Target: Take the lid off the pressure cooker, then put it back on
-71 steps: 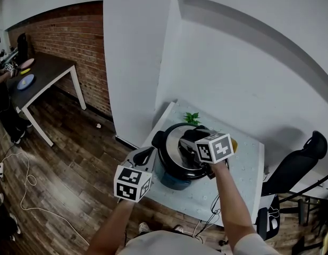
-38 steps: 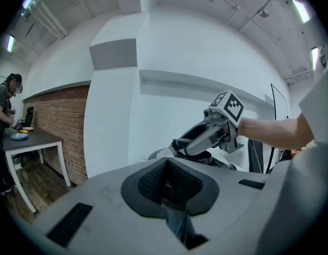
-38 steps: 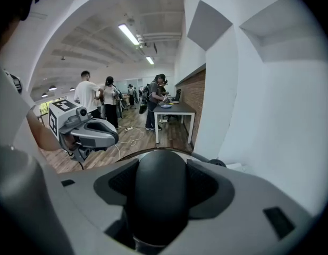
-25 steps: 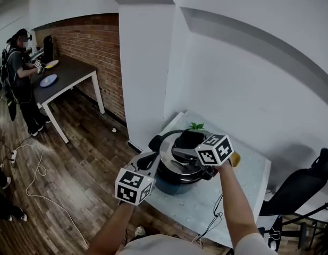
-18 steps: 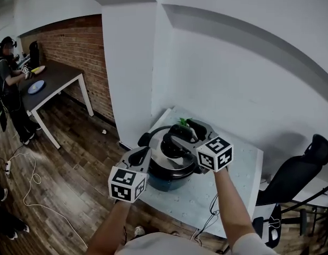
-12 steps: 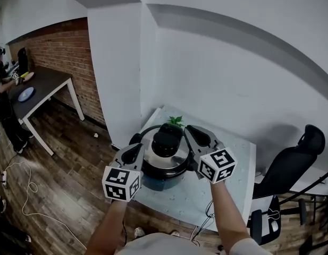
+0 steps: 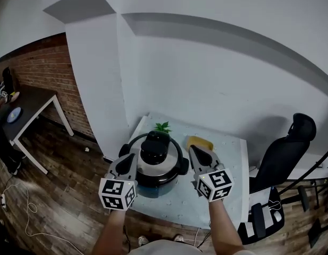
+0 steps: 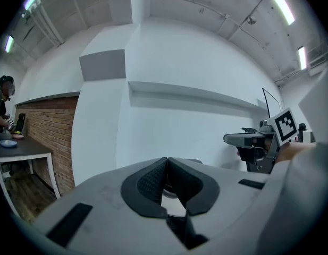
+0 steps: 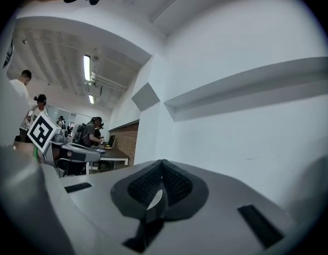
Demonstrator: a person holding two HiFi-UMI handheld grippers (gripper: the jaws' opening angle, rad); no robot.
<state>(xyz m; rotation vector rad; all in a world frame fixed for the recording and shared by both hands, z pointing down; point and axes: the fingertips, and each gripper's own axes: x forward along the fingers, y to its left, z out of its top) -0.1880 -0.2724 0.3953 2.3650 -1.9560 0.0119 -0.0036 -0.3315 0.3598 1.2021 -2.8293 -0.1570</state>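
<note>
Both pressed together and empty: my left gripper (image 7: 126, 162) and right gripper (image 7: 196, 154) flank the round black pressure cooker (image 7: 156, 184). Its silver lid (image 7: 165, 169) is on, knob upward.

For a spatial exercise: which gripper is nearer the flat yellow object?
Right. The right gripper is just before the flat yellow object; the left gripper is across the silver-lidded pressure cooker.
</note>
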